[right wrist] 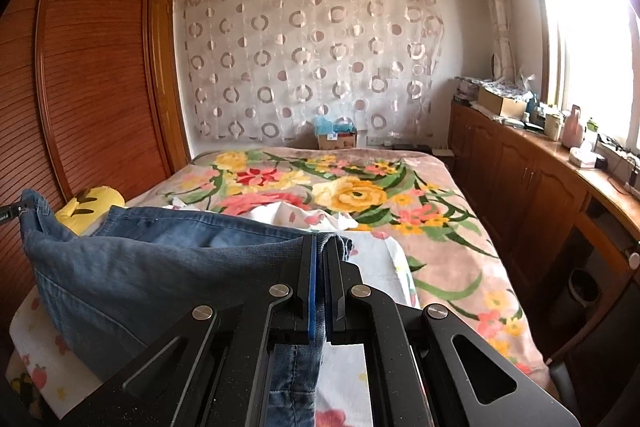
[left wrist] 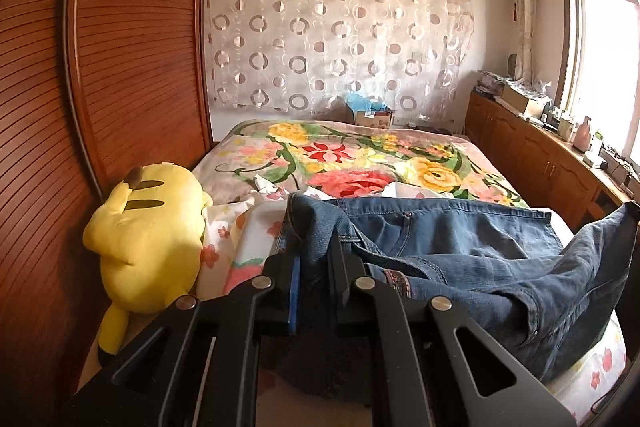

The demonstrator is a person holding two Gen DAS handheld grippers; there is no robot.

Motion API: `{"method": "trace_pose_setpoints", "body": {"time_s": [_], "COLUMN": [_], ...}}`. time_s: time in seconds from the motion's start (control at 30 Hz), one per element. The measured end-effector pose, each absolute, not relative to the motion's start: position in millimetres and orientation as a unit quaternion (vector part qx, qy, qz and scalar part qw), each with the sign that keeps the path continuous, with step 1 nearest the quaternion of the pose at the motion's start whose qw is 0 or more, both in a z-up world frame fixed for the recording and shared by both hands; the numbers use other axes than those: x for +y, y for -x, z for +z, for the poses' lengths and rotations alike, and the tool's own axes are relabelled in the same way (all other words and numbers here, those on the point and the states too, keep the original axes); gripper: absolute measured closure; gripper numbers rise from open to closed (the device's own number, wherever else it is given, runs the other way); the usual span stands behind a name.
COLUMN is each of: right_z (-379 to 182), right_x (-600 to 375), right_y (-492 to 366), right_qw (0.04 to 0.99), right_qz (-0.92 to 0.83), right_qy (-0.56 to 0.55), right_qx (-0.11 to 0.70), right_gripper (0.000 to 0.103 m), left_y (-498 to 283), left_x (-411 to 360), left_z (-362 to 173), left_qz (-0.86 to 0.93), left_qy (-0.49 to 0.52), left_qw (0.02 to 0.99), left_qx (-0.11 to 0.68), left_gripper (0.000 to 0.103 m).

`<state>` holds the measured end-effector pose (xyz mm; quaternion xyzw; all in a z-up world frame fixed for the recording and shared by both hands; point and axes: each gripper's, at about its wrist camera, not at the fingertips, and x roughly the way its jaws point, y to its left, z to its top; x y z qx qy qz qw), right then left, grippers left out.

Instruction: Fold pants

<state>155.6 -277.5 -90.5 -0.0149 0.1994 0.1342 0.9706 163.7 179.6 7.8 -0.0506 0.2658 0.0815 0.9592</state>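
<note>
Black linkage bars fill the near edge of both wrist views. Between them, the left gripper (left wrist: 316, 259) pinches a bunched edge of the jeans (left wrist: 460, 251), and the right gripper (right wrist: 322, 267) is pressed tight on another denim edge, a strip of it hanging down behind the pads. The jeans (right wrist: 132, 267) sag in a trough between the two grips, lifted partly off the near end of the bed (right wrist: 460, 227), with the waistband lying flat farther off on the floral blanket (left wrist: 360, 155).

The step in hand looks like carrying one end of the pants over for a fold. The next move probably calls for both grippers to travel together toward the far end, keep the cloth taut, then lower and release it with edges aligned.

Count: one pair of jeans, two grippers, one yellow plush (left wrist: 148, 235) at the left by the wardrobe (left wrist: 120, 67), one bed.
</note>
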Motion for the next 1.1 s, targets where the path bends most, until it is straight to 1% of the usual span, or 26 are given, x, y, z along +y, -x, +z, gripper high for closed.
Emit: {"method": "trace_pose_setpoints", "body": {"time_s": [0.3,0.47,0.57,0.63,0.77,0.8,0.83,0.87,0.9,0.93,0.97,1.0,1.03,1.07,1.1], "right_z": [-79.6,-87.1,-98.2,-110.3,-139.8,-144.2,-148.8,-152.0,-152.1,-153.4,-153.7,-151.4,-152.1,-151.9,-144.7], "right_x": [-272.1,-262.1,-252.7,-243.2,-227.3,-224.2,-221.1,-218.5,-217.9,-217.3,-217.6,-219.3,-220.3,-222.2,-227.8], "right_y": [-186.8,-216.6,-242.4,-264.4,-301.3,-306.6,-310.4,-312.1,-314.3,-313.4,-312.5,-312.8,-311.5,-309.7,-307.8], "right_qw": [0.975,0.975,0.971,0.965,0.951,0.948,0.945,0.942,0.941,0.941,0.941,0.941,0.94,0.94,0.94], "right_qz": [0.128,0.119,0.112,0.11,0.111,0.109,0.109,0.111,0.112,0.112,0.112,0.113,0.114,0.114,0.111], "right_qy": [0.024,0.036,0.052,0.061,0.067,0.069,0.07,0.07,0.07,0.069,0.067,0.066,0.064,0.063,0.063], "right_qx": [0.182,0.184,0.202,0.23,0.281,0.292,0.302,0.309,0.311,0.311,0.311,0.312,0.315,0.316,0.316], "right_gripper": [0.101,0.101,0.101,0.101,0.1,0.099,0.098,0.094,0.086,0.081,0.07,0.063,0.06,0.059,0.059], "left_y": [-210.0,-245.6,-276.5,-294.8,-312.8,-315.9,-317.8,-318.1,-317.5,-316.2,-314.5,-314.8,-311.8,-308.6,-306.2], "left_x": [182.3,186.8,191.1,191.3,187.8,185.3,184.2,183.7,183.8,183.9,184.8,185.3,185.9,185.8,184.4], "left_z": [27.5,32.0,19.6,6.5,-19.3,-24.9,-28.6,-30.8,-32.5,-32.8,-31.5,-30.1,-28.8,-27.0,-25.5], "left_qz": [0.08,0.083,0.088,0.091,0.094,0.092,0.091,0.09,0.088,0.085,0.082,0.08,0.075,0.068,0.064], "left_qy": [0.036,0.032,0.03,0.026,0.014,0.008,0.007,0.008,0.009,0.012,0.015,0.018,0.024,0.027,0.028], "left_qw": [0.963,0.963,0.958,0.952,0.942,0.938,0.936,0.934,0.933,0.932,0.932,0.932,0.933,0.934,0.934], "left_qx": [0.253,0.254,0.273,0.291,0.322,0.333,0.34,0.345,0.349,0.351,0.352,0.352,0.35,0.349,0.35], "left_gripper": [0.092,0.092,0.092,0.092,0.092,0.092,0.089,0.087,0.082,0.077,0.074,0.062,0.054,0.051,0.042]}}
